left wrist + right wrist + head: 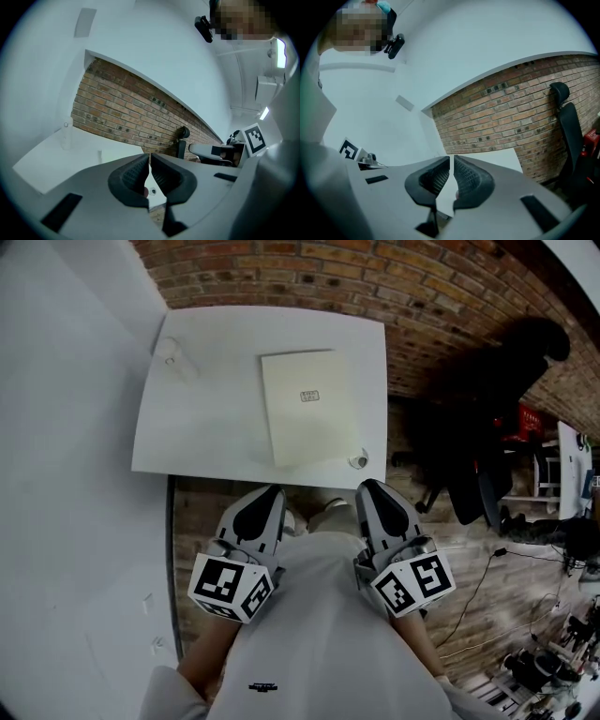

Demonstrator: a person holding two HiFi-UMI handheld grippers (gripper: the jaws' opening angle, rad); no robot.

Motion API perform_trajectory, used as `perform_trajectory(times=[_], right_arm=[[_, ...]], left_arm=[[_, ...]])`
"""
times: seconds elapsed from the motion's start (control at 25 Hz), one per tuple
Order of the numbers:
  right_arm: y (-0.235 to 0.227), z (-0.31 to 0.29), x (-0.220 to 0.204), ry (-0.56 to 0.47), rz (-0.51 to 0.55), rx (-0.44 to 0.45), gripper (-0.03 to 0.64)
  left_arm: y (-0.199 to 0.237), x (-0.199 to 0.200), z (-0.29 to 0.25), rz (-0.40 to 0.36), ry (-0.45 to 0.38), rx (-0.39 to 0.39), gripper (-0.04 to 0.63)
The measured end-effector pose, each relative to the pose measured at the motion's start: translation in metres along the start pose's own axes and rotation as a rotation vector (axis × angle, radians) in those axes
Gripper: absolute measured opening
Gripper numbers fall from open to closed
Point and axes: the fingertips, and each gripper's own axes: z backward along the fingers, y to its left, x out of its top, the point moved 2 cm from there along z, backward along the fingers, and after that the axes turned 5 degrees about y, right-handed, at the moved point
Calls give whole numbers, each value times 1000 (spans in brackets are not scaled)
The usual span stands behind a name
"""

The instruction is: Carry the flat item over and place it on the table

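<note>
And there the flat cream item (312, 406) was, a thin booklet or folder by the look of it, with a small printed mark at its middle. It lay flat on the white tabletop (206, 427), right of centre, its near edge close to the tabletop's near edge. Nothing was gripping it and nothing was touching it. The left claw (267, 495) and the right claw (371, 489) sat side by side on the near side, well apart from the item, close to the person's body and pointing toward the tabletop. The left gripper view showed the left claw (150, 161) clenched, its ribbed pads meeting at the tips with nothing between them. The right gripper view showed the same for the right claw (452, 164), pads together and empty. A small clear cup-like thing (169, 351) stood at the far left corner of the tabletop, and a small round object (358, 461) sat just beside the item's near right corner, though what it was could not be made out. A black office chair (487, 418) stood off to the right against the brick wall (309, 273). On this evidence the job looked finished: the item was down, flat and fully supported, and both hands were free. If this was really the start instead, then the pickup, the carry and the set-down were all left to do, but nothing in view pointed that way.
</note>
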Motion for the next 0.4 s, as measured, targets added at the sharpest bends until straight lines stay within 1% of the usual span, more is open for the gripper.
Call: perform_trajectory(times=[0.2, 0.4], right_arm=[[6, 2, -2, 2, -3, -15, 54], [15, 6, -7, 15, -39, -16, 54]], left_arm=[[-1, -4, 1, 21, 6, -25, 32], [-3, -7, 1, 35, 12, -45, 32]])
